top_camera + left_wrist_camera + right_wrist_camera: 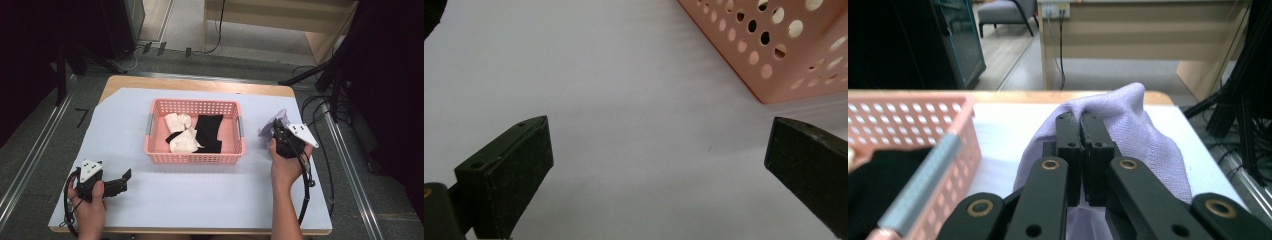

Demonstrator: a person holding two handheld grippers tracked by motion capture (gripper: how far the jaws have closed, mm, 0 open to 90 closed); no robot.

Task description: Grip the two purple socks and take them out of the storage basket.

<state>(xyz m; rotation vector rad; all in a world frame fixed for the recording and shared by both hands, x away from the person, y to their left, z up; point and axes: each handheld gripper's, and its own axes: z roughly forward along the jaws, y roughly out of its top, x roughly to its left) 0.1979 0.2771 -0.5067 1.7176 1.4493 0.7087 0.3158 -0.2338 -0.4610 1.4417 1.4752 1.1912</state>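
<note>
A pink perforated basket stands mid-table holding white cloths and a black cloth. To its right, my right gripper is shut on a lilac cloth, held above the white sheet. In the right gripper view the lilac cloth drapes over the closed jaws of the right gripper, with the basket rim at the left. My left gripper rests near the table's front left, open and holding nothing. In the left gripper view the left gripper frames bare sheet, the basket corner beyond.
A white sheet covers the wooden table. Black cables and dark stands lie on the floor to the right. A wooden desk and a cabinet stand beyond the far edge.
</note>
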